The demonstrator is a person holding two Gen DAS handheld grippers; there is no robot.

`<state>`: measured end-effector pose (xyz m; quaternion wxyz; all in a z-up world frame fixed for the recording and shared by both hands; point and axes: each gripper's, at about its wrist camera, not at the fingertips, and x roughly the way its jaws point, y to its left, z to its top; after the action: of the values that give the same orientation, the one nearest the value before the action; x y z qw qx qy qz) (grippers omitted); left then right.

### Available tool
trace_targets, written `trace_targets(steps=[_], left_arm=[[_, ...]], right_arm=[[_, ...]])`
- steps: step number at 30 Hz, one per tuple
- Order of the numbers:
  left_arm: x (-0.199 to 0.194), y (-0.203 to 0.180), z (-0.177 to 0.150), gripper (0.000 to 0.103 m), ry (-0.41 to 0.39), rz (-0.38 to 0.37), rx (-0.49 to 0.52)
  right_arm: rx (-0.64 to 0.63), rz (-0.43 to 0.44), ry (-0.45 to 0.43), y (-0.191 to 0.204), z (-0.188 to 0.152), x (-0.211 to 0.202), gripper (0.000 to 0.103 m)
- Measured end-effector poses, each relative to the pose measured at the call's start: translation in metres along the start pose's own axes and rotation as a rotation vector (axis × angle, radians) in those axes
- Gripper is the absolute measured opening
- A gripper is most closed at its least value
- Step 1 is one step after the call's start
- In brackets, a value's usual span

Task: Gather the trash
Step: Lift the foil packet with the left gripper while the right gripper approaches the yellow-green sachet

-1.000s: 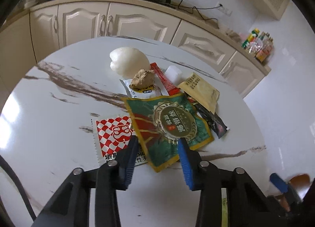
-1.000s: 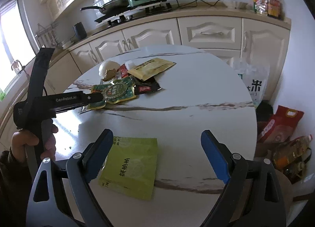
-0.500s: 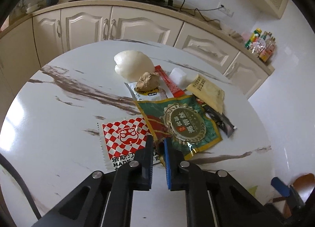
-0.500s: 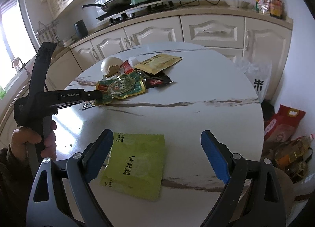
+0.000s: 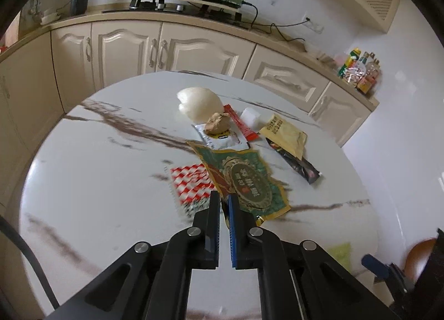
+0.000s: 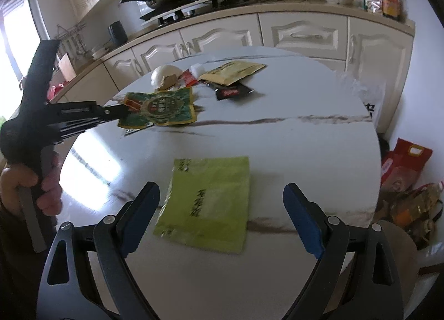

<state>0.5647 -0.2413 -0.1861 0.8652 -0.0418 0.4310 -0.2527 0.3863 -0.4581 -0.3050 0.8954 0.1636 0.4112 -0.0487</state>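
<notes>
From my left wrist camera, my left gripper (image 5: 224, 203) is closed tight on the near corner of the dark green foil packet with a gold round emblem (image 5: 244, 178). The packet is lifted at this corner, above the round white marble table (image 5: 91, 181). A red and white checkered wrapper (image 5: 191, 181) lies flat just left of it. Farther away I see a white crumpled bag (image 5: 199, 103), a brown lump (image 5: 217, 124) and a yellow sachet (image 5: 285, 132).

From my right wrist camera, my right gripper (image 6: 220, 209) is wide open and holds nothing. A light green flat packet (image 6: 208, 203) lies on the table between its fingers, not touched. At far left, the green foil packet (image 6: 161, 109) hangs from the left gripper (image 6: 125, 109), held by a hand (image 6: 33, 189).
</notes>
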Motion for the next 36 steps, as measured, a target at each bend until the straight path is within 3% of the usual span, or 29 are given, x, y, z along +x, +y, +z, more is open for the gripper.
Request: trace_targets(steps=[4, 7, 12, 17, 20, 23, 28, 36], left_arm=[[-0.031, 0.015, -0.023, 0.002, 0.015, -0.011, -0.004], [-0.051, 0.027, -0.047, 0.002, 0.037, 0.029, 0.012], [-0.089, 0.067, -0.086, 0.002, 0.068, 0.091, -0.055], [-0.13, 0.097, -0.107, 0.002, 0.048, 0.172, -0.087], [-0.148, 0.104, -0.114, 0.002, 0.032, 0.163, -0.113], [-0.151, 0.107, -0.119, 0.013, 0.046, 0.138, -0.133], [-0.155, 0.114, -0.117, 0.052, 0.038, 0.051, -0.173], [-0.152, 0.117, -0.104, 0.056, 0.044, 0.008, -0.13]], right_arm=[[0.005, 0.011, 0.004, 0.007, -0.005, 0.001, 0.09], [-0.001, 0.017, 0.004, 0.015, -0.005, 0.001, 0.09], [-0.027, 0.04, 0.0, 0.036, -0.004, 0.003, 0.09], [-0.049, 0.055, 0.009, 0.056, -0.008, 0.008, 0.09], [-0.049, 0.056, 0.01, 0.063, -0.011, 0.01, 0.09], [-0.052, 0.046, 0.01, 0.069, -0.015, 0.01, 0.09], [-0.05, 0.021, 0.009, 0.072, -0.02, 0.003, 0.09], [-0.073, 0.011, 0.003, 0.081, -0.02, 0.0, 0.09]])
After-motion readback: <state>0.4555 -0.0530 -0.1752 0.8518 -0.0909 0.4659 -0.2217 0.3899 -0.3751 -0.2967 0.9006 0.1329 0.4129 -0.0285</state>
